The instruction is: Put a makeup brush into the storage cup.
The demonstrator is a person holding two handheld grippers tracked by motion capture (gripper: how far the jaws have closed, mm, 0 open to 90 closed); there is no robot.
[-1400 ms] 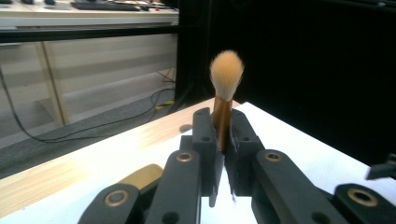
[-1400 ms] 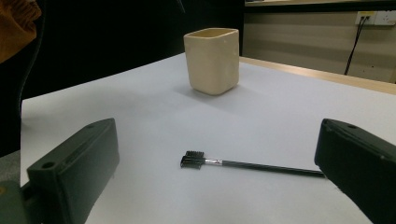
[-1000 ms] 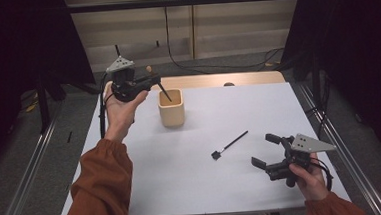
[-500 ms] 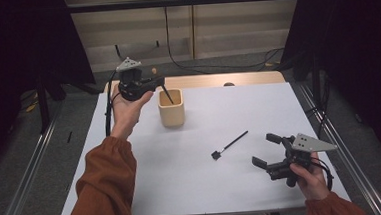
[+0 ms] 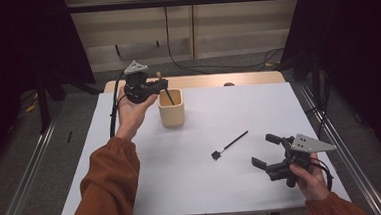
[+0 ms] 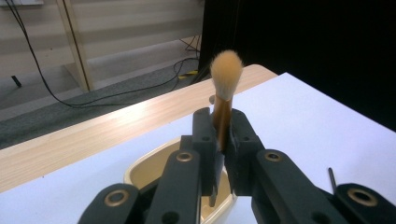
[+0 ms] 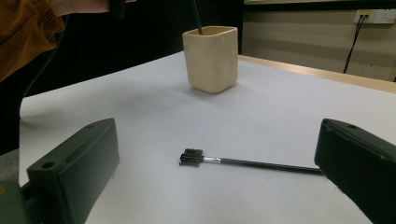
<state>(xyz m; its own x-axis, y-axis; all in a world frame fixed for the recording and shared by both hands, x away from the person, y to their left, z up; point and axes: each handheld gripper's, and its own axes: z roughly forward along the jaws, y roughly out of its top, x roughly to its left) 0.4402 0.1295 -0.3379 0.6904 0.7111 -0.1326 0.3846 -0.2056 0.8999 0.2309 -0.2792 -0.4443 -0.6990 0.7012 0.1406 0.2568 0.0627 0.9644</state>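
Left gripper [image 5: 153, 86]: we see it held up over the far left of the table [image 5: 203, 187], its jaws clamped tight on a makeup brush [image 6: 224, 100].
Makeup brush: we read a fluffy tan, rounded tuft above the jaws in the left gripper view, on a bronze-brown ferrule pinched between the pads; below the jaws a thin dark handle slants down into the cup [image 5: 171, 107].
Cup: a cream, squarish holder with rounded corners and an open top, standing upright just below and to the right of the left gripper; in the left gripper view its rim [image 6: 154, 161] sits directly under the jaws.
Brush tip: we cannot tell whether the handle's lower end touches the cup's floor.
Small brush [image 5: 229, 145]: a slim black stick with a short dark bristle head, lying flat on the white table, well apart from the cup and just left of the right gripper [image 5: 270, 151]; in the right gripper view it [image 7: 243, 162] lies between the two jaws, head pointing left.
Right gripper: we see it low at the near right of the table, jaws spread wide with nothing between the pads, the small brush ahead of them.
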